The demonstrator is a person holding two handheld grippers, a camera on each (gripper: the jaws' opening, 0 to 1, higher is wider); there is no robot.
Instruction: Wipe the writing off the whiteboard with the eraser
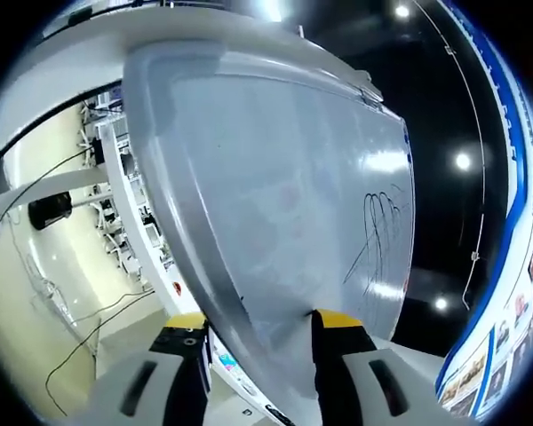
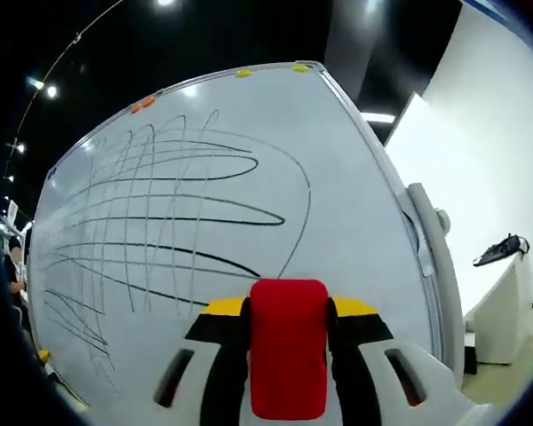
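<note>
Around me: dark ceiling (image 1: 426, 80) with round spot lights (image 1: 463, 161), pale floor (image 1: 44, 293) crossed by black cables (image 1: 80, 342), white wall (image 2: 489, 133) beside a white cabinet (image 2: 497, 306).

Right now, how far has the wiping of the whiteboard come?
Done: the right gripper is shut on the red block-shaped eraser, facing the large white whiteboard. In hand: the left gripper has its jaws on either side of the board's edge. Left: the looping black marker lines cover much of the board, with no wiped patch visible, so the erasing seems not yet begun.
</note>
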